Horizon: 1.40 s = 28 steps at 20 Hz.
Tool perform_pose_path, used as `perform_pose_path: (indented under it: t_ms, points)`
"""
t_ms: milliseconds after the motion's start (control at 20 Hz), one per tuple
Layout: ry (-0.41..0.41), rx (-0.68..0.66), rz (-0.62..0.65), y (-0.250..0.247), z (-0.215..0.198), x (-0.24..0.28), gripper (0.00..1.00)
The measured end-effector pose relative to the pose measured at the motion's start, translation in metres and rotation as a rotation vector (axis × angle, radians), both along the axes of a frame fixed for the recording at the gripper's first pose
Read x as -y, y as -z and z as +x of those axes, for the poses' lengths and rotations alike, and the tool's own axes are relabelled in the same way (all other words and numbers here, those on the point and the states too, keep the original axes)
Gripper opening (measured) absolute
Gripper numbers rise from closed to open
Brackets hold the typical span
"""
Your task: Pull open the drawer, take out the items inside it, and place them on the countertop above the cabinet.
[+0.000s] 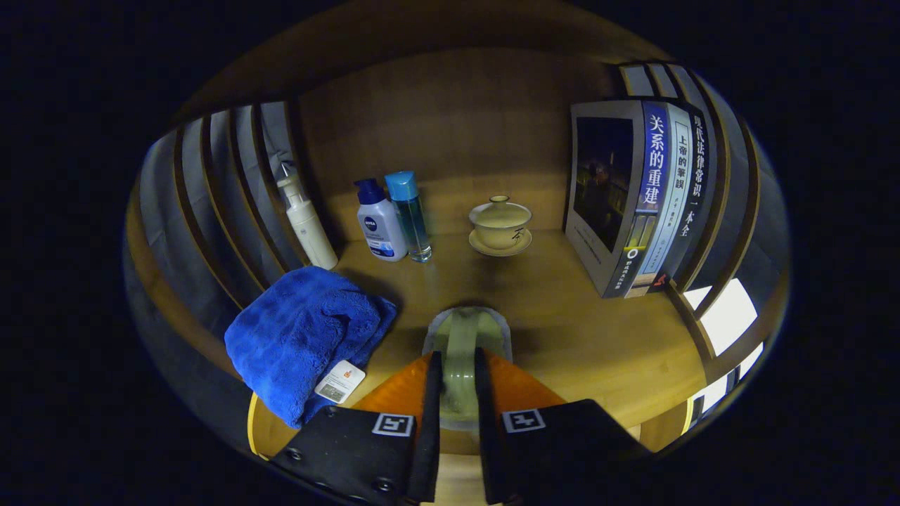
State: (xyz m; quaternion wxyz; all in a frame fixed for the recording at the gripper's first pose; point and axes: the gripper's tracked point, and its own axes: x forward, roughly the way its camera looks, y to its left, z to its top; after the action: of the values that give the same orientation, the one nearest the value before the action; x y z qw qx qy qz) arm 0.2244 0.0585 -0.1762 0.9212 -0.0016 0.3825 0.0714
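My gripper is shut on a pale green, translucent, arch-topped item. Both orange fingers press its middle from either side. The item sits low over the wooden countertop, with a dark shadow around its far end; I cannot tell whether it touches the wood. A folded blue towel with a white tag lies on the countertop just left of the fingers.
At the back left stand a white pump bottle, a white bottle with a dark blue cap and a clear blue bottle. Straight beyond the fingers sits a lidded tea bowl on a saucer. Upright books lean at the right. Slatted side walls close both ends.
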Motion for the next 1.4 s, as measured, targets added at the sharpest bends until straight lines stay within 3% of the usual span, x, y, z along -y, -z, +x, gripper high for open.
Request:
perform_pose_path:
  t_ms: [100, 200, 600, 900, 1150, 1400]
  points:
    - [0.001, 0.001, 0.005, 0.001, 0.000, -0.002, 0.35]
    - [-0.001, 0.003, 0.014, 0.002, -0.001, -0.004, 0.45]
    - [0.017, 0.081, -0.018, -0.019, -0.007, 0.001, 0.98]
    - [0.003, 0.266, -0.055, -0.080, -0.028, 0.003, 0.99]
    - [-0.092, 0.398, 0.012, -0.115, -0.082, -0.019, 0.98]
    - [-0.134, 0.434, 0.052, -0.115, -0.141, -0.026, 0.98]
